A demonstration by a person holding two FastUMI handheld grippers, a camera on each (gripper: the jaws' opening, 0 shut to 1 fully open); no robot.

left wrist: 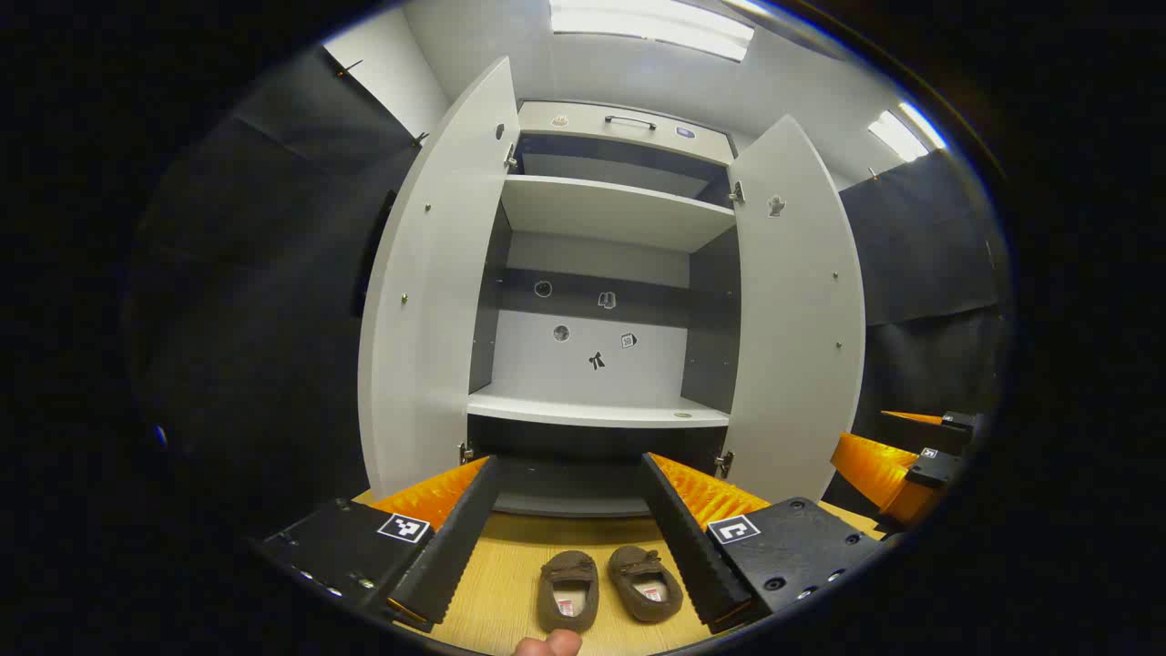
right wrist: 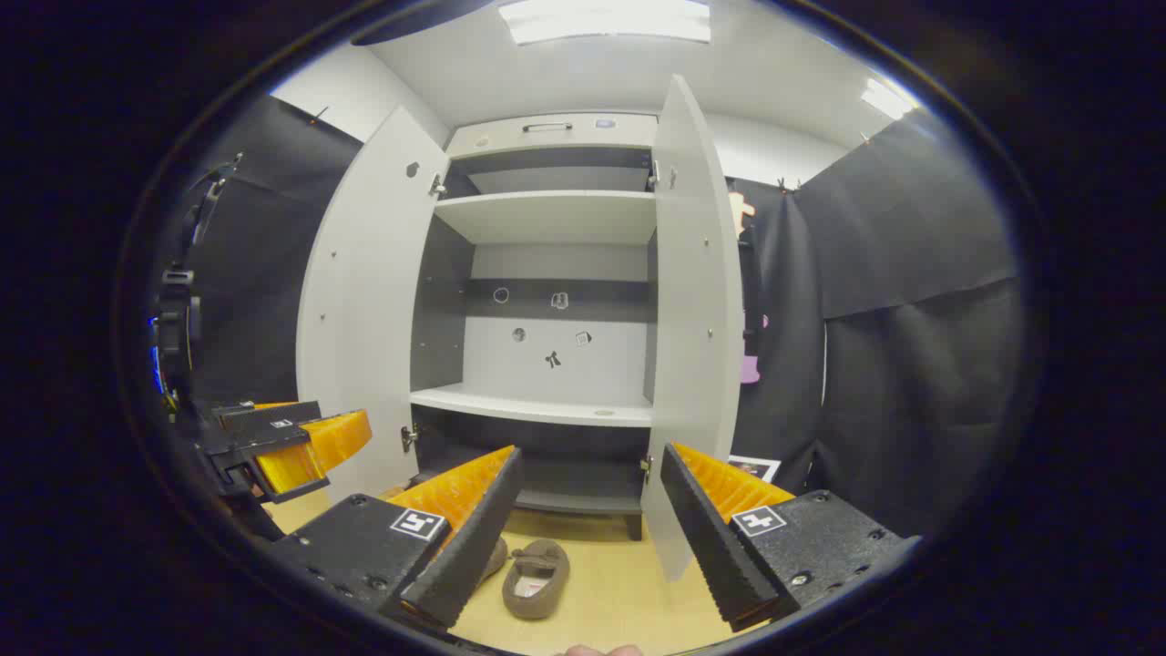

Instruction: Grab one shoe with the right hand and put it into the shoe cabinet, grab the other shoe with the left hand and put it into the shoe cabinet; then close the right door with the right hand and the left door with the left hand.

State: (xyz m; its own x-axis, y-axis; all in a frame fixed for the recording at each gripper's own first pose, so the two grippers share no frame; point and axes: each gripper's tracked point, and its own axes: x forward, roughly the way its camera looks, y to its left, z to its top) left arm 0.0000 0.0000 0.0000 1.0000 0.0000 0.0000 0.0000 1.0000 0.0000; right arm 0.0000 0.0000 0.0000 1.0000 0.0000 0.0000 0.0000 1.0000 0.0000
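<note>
Wooden floor point(left wrist: 496, 583) holds both shoes point(left wrist: 606, 588) at six o'clock; our left gripper point(left wrist: 569, 533) and right gripper point(right wrist: 583, 528) gape wide, cabinet doors point(left wrist: 428, 292) open for loading.

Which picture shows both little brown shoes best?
The left gripper view: both shoes lie side by side on the wooden floor between the open left gripper, fully visible. In the right gripper view, one shoe is clear, but the other hides mostly behind a finger of the right gripper.
</note>
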